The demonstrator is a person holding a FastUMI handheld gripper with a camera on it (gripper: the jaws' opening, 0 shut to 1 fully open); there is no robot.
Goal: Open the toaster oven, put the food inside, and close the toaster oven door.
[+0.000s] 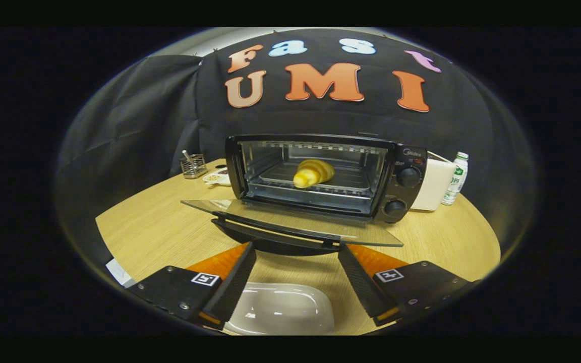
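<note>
On the round light-wood desk (159, 227), as the gripper view is showing it, a black toaster oven (321, 174) is standing with its glass door (290, 222) hanging wide open, folded down flat toward the camera. Inside the oven, a golden-yellow croissant-shaped piece of food (312, 173) is lying on the metal tray (343, 177) over the wire rack, roughly in the middle of the chamber. Two round black knobs (408, 176) are sitting one above the other on the oven's right-hand panel.

Nearest the camera, the gripper (295, 249) is holding its fingers (235, 282) spread wide apart and gripping nothing; their tips are reaching up to the front edge of the lowered door, just under its dark handle, though whether they are touching it is not clear. Between the fingers, on the desk below them, a shallow white oval plastic dish (280, 307) is lying empty.

Left of the oven, a small wire mesh holder (193, 165) is standing with a small white plate (216, 177) beside it. Right of the oven, a white boxy object (434, 184) is sitting just beside it, and a small white bottle with a green label (456, 178) is standing beyond that.
</note>
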